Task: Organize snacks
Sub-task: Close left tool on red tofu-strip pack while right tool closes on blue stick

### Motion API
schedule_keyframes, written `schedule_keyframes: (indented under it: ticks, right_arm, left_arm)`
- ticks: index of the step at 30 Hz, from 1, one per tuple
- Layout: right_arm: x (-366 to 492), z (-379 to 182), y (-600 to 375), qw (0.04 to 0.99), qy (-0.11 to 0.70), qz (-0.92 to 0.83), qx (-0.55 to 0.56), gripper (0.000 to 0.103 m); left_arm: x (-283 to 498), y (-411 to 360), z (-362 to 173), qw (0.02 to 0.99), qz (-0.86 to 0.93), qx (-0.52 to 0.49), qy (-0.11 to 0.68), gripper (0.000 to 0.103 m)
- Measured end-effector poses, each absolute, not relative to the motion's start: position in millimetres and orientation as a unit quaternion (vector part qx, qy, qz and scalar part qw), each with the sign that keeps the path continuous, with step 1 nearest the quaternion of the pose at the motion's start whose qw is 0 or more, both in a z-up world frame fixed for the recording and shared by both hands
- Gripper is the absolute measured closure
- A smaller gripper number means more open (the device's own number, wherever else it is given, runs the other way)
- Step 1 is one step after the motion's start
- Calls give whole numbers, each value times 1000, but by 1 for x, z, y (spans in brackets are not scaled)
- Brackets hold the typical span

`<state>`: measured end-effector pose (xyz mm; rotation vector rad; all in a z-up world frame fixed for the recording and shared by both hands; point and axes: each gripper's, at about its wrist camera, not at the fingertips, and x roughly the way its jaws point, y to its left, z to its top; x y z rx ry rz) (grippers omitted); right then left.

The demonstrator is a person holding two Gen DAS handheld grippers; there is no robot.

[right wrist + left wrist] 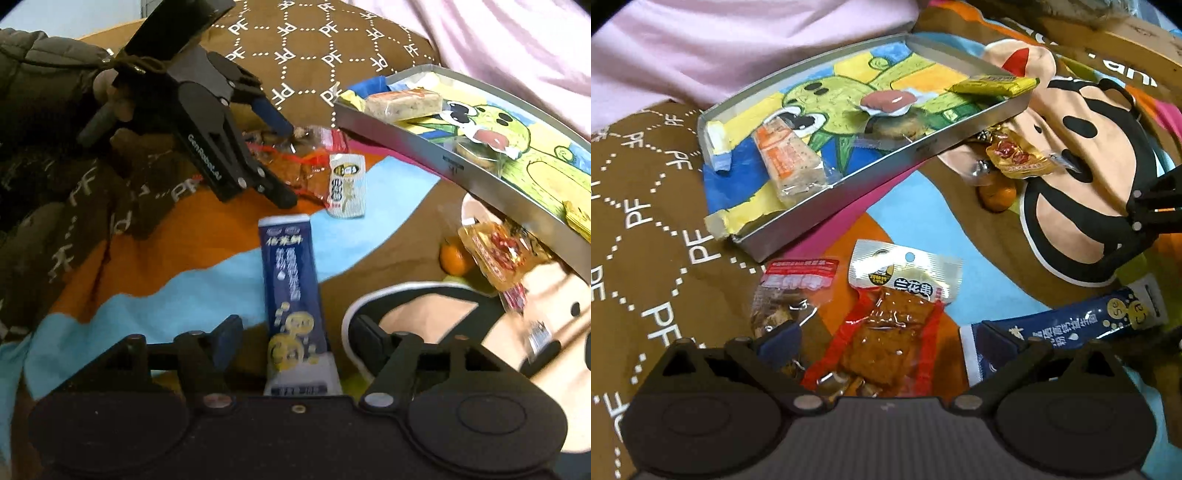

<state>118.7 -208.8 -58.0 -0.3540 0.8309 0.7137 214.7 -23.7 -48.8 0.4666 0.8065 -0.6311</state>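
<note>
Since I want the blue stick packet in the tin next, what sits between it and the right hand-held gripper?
Nothing visible: the blue stick packet lies flat on the blanket between the open fingers of the right hand-held gripper, neither pad pressing it. The tin tray lies beyond, to the right, its metal side wall facing the packet.

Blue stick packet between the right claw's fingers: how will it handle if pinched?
The blue stick packet looks thin, probably light and floppy, so its far end may droop. The glossy film could slip. It lies flat on the blanket, so rolling is unlikely.

Cartoon-print brown bedspread (653, 229), pink fabric (738, 48)
</note>
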Motion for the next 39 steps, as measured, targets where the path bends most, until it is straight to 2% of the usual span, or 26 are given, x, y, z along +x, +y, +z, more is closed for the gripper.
schedule_keyframes:
  ticks: [6,11,18,20,26,34,38,39]
  right_arm:
    - [126,-69,-199,853,388,325,-127,37]
    - [125,-67,-200,859,388,305,-138,59]
    - [114,-62,-199,863,400,274,-138,64]
    - [108,-60,-200,866,408,256,-136,67]
    - [94,-58,-211,877,425,206,-81,67]
    - [93,-65,-210,893,400,195,-70,57]
    - [95,-68,-210,895,397,195,-57,57]
    - [96,-68,-210,896,396,194,-54,57]
  left_arm:
    - [222,-32,-58,821,-319,242,407,8]
    - [219,-27,-63,818,-316,223,426,16]
    - [208,-24,-63,827,-285,194,445,32]
    - [204,-26,-63,829,-268,194,451,32]
    - [189,-28,-60,837,-218,151,478,32]
    - [172,-32,-64,849,-191,118,479,27]
    - [168,-35,-65,850,-191,133,473,29]
    - [168,-36,-65,849,-190,134,474,32]
